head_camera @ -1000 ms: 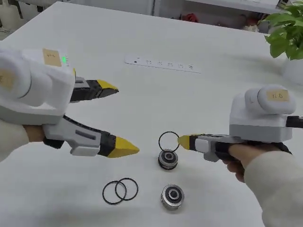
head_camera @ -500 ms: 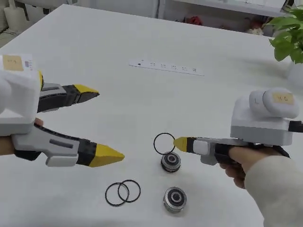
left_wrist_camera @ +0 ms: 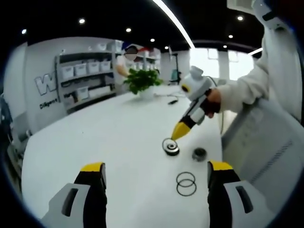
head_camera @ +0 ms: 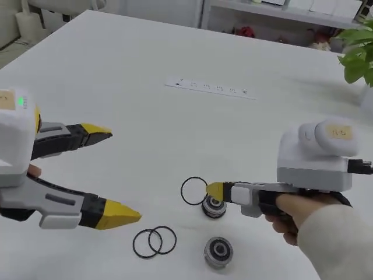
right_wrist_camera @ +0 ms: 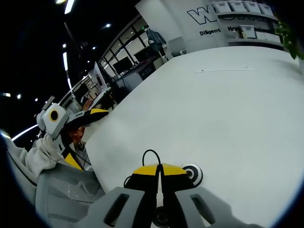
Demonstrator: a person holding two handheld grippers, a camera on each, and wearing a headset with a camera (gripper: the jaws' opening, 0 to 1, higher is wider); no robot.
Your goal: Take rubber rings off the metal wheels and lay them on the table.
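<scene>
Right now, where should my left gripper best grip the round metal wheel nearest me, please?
Probably across its outer rim, from straight above: the round metal wheel lies flat on the white table, so only its curved edge offers opposite sides. The left gripper, jaws wide open, should avoid the two black rubber rings beside the wheel.

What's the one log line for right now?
right gripper: shut on rubber ring | left gripper: open | two rings: on table | two wheels: on table
</scene>
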